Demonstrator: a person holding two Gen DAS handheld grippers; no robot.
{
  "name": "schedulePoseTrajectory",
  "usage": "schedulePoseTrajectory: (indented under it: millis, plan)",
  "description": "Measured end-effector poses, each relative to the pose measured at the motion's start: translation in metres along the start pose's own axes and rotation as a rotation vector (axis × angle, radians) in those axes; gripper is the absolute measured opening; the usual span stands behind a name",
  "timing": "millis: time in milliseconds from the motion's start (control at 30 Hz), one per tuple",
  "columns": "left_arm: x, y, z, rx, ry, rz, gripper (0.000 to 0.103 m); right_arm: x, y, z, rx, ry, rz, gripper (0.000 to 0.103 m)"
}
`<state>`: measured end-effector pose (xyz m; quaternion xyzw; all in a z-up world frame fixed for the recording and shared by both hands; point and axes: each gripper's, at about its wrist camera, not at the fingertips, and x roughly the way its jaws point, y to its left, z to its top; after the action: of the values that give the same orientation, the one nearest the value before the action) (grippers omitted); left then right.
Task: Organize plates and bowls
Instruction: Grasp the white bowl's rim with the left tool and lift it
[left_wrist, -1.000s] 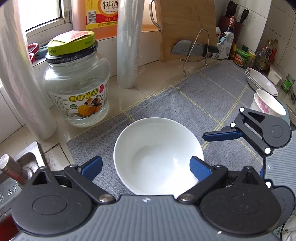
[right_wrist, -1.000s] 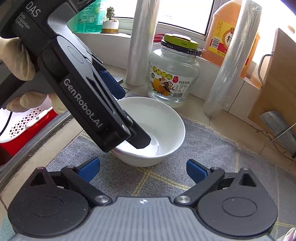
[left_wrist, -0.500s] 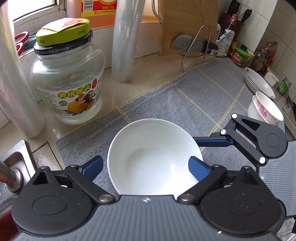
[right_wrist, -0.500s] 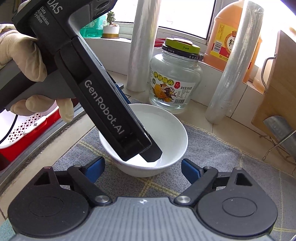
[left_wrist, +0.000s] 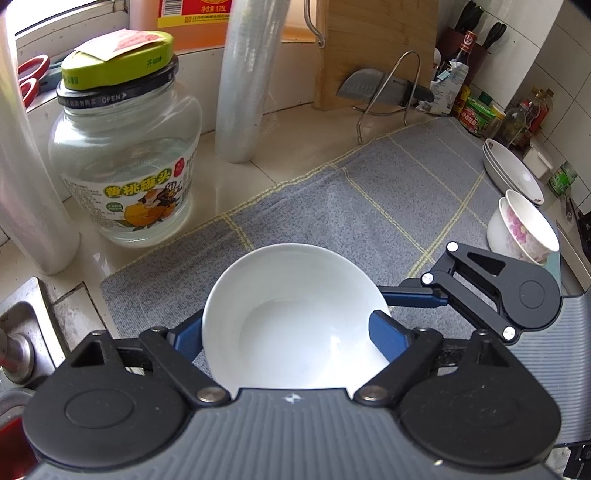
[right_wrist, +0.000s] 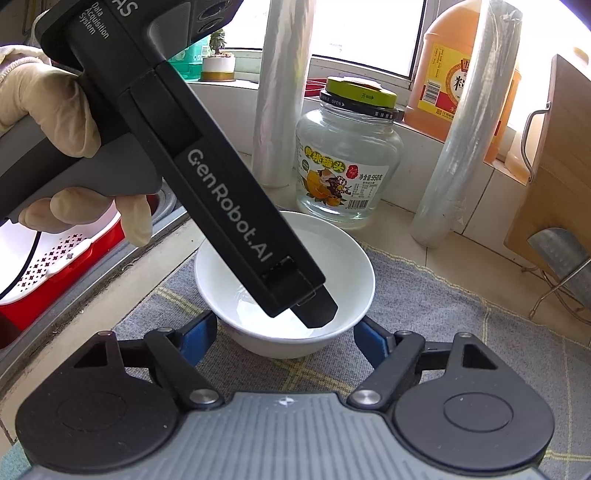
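Note:
A plain white bowl (left_wrist: 288, 317) stands upright on the grey checked mat (left_wrist: 369, 206). My left gripper (left_wrist: 286, 332) straddles it with closing jaws: the left pad (left_wrist: 184, 338) sits outside under the rim, and the right pad (left_wrist: 388, 330) lies over the rim. In the right wrist view that fingertip (right_wrist: 317, 314) hangs inside the bowl (right_wrist: 343, 258). My right gripper (right_wrist: 286, 332) is also closing, with a blue pad close to each side of the bowl's lower wall. No firm press shows. Floral bowls (left_wrist: 528, 229) and white plates (left_wrist: 513, 173) are stacked at the mat's far right.
A glass jar (left_wrist: 125, 166) and two film rolls (left_wrist: 247, 81) stand just behind the bowl by the window. A cutting board (left_wrist: 373, 48) and a knife on a wire rack (left_wrist: 384, 88) are beyond. A sink edge (left_wrist: 22, 325) and a red basket (right_wrist: 55, 266) lie to the left.
Both grippers' jaws have narrowed around the bowl. The left gripper has tipped further down and come closer over it. The bowl stays in place on the mat.

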<state>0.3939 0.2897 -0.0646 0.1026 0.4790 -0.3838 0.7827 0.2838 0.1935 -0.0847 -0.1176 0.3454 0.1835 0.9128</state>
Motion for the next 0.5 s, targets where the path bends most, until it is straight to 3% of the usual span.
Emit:
schedulePoseTrajectory:
  millis: [500]
  plan:
    - [0.0020,0.0031,0.0078,-0.035,0.041,-0.016,0.090,0.0010,0.0009,0.0008,0.002,0.005,-0.006,0.085]
